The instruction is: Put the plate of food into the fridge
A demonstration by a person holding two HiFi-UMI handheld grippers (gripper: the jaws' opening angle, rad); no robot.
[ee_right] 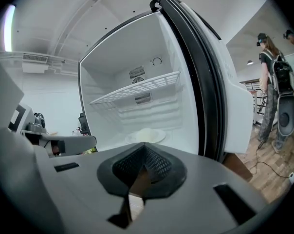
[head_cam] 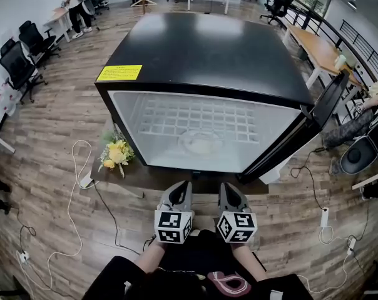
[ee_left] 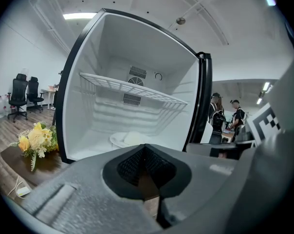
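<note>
The person's dark clothing [head_cam: 195,264] fills the near edge of the head view, and just beyond it the left gripper [head_cam: 178,192] and the right gripper [head_cam: 231,194] are held side by side, each with its marker cube toward the person. Both grippers have their jaws pressed together with nothing between them.

Straight ahead of both stands the fridge [head_cam: 208,55], black outside and white inside. Its door [head_cam: 330,99] is swung open ahead and to the right of the right gripper. The plate of food [head_cam: 201,141] lies on the fridge's white floor, beneath the wire shelf [head_cam: 201,119], ahead of the grippers and well apart from them.

Ahead and to the left of the left gripper, a bunch of yellow flowers [head_cam: 116,154] rests on the low wooden counter [head_cam: 123,179] that carries the fridge. White cables [head_cam: 73,192] trail over the wooden floor [head_cam: 45,167] further left.
</note>
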